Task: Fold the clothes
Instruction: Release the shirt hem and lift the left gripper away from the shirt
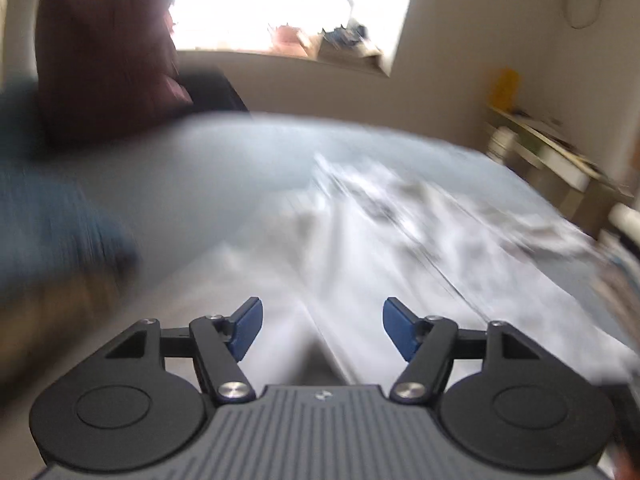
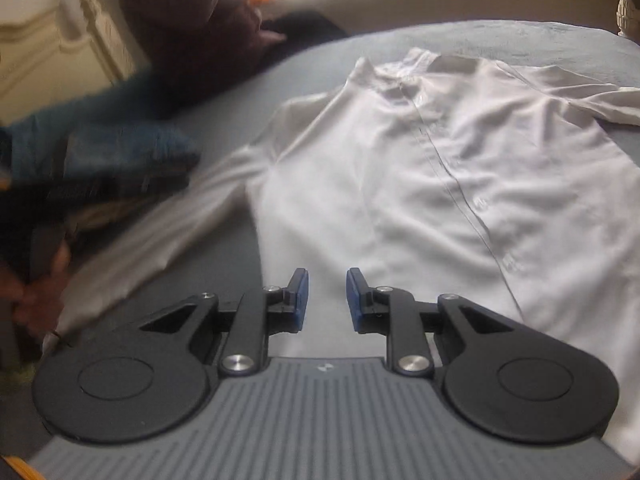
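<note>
White shirt (image 2: 400,184) lies face up, buttoned, on the bed (image 2: 520,40). Left claw (image 1: 322,328) wide apart and empty; right claw (image 2: 327,300) narrowly apart, empty, over the hem. We'd pinch the spread sleeve (image 2: 168,232) at the cuff and fold inward, keeping tension even.

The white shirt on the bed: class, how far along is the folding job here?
Done: the white shirt lies spread front-up on the grey bed, buttoned, collar away from the camera. In hand: nothing; the right gripper and left gripper are both open and empty above it. Left: every fold; both sleeves lie out to the sides.
</note>
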Demonstrator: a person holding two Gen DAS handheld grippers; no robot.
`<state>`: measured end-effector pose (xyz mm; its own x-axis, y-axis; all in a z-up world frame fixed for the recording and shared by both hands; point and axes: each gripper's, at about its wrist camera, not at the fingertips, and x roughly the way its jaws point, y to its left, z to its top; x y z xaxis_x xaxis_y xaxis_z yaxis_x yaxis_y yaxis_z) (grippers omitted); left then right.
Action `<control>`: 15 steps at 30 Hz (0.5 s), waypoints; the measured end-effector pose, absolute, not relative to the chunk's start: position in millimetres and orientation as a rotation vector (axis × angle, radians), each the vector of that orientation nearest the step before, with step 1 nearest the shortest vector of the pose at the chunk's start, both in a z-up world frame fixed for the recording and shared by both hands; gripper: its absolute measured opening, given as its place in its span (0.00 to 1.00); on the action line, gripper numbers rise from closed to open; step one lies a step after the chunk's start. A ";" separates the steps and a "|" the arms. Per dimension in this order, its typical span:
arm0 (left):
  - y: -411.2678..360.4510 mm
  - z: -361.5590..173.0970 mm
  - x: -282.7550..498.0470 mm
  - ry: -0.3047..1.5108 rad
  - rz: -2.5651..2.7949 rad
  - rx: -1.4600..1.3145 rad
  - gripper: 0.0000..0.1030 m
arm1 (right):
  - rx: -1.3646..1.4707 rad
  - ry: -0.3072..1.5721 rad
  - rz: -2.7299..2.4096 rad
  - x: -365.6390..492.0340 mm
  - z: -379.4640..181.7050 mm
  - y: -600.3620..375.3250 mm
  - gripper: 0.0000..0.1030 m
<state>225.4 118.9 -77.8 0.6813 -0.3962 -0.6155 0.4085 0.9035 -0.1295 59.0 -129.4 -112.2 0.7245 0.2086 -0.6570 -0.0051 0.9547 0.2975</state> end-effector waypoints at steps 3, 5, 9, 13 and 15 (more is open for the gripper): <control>86.0 -86.2 293.2 0.682 -0.392 0.042 0.72 | 0.285 0.690 0.111 67.7 -131.3 -132.4 0.19; 66.6 -97.1 334.4 0.749 -0.384 0.013 0.72 | 0.263 0.666 0.107 67.4 -137.1 -134.7 0.19; 46.0 -122.6 384.4 0.850 -0.357 -0.042 0.69 | 0.320 0.646 0.099 74.2 -144.0 -151.8 0.19; 35.0 -147.9 408.2 0.904 -0.298 -0.003 0.36 | 0.401 0.693 0.088 79.5 -160.1 -168.4 0.19; 43.0 -157.0 412.8 0.909 -0.282 -0.040 0.27 | 0.444 0.716 0.087 81.2 -168.1 -175.3 0.19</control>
